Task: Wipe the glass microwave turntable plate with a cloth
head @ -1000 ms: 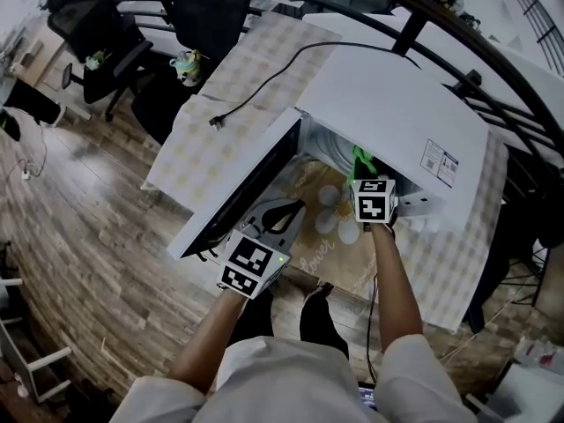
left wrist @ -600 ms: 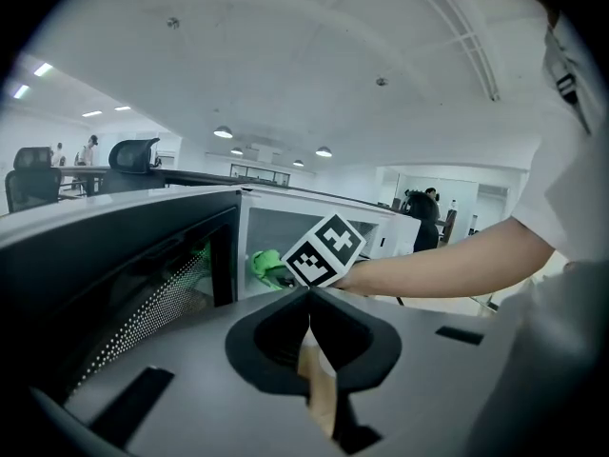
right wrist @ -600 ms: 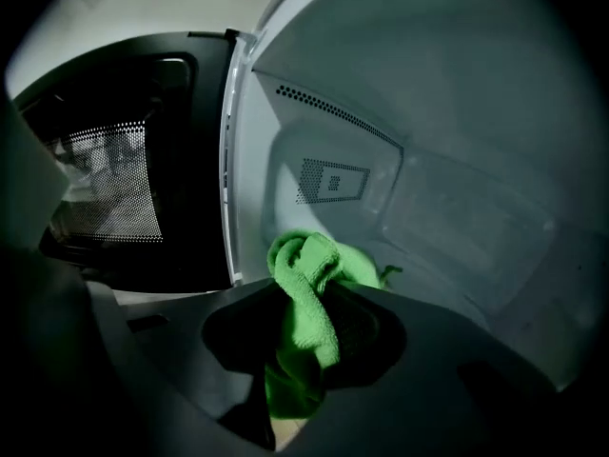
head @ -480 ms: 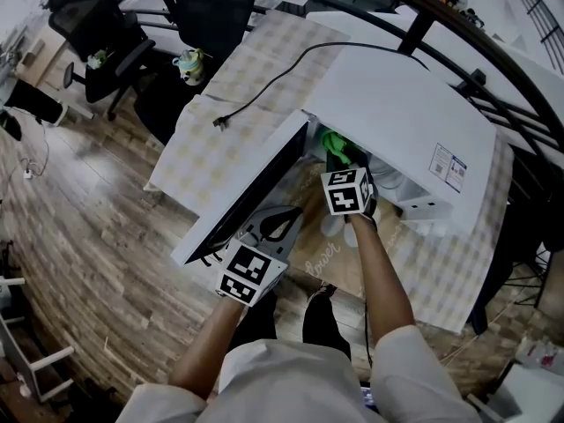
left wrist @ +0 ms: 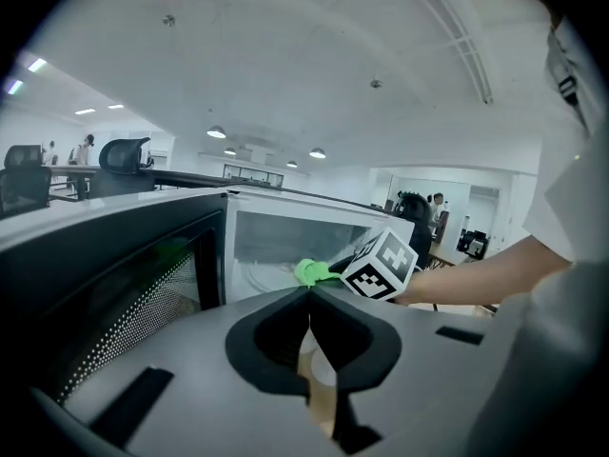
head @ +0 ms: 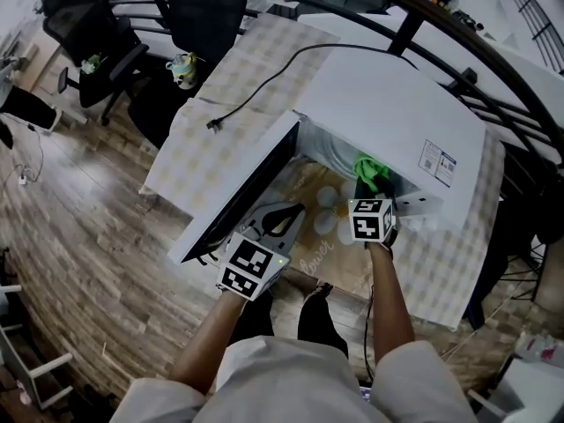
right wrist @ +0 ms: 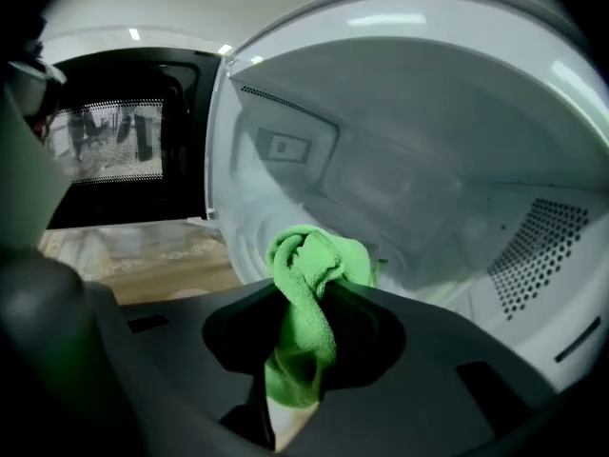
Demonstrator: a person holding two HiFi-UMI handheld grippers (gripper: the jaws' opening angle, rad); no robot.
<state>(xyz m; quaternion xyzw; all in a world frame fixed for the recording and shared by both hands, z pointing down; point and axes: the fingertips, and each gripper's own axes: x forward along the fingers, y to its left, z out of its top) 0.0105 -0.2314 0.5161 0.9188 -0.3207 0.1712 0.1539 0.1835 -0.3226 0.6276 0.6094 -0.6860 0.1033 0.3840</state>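
Two grippers show in the head view – the left gripper (head: 283, 212) sits low at centre-left of the frame, in front of the open microwave door (head: 236, 192), and the right gripper (head: 365, 189) sits right of centre, pointing into the mouth of the white microwave (head: 388, 104). In the left gripper view the left gripper's (left wrist: 310, 293) jaws are pressed together at their tips with nothing between them, aimed toward the cavity from outside. In the right gripper view the right gripper's (right wrist: 306, 298) jaws are clamped on a bunched green cloth (right wrist: 304, 279), whose wad bulges above the jaws inside the white cavity while a tail hangs below them. The glass turntable plate (left wrist: 259, 272) is hard to make out – only faint curved lines on the cavity floor, just left of the cloth (left wrist: 309, 271) in the left gripper view; whether the cloth touches it cannot be told. The microwave stands on a table with a checked tablecloth (head: 220, 122), its black power cable (head: 264, 86) trailing toward the upper left, and a patterned mat (head: 328, 241) lies in front of the opening
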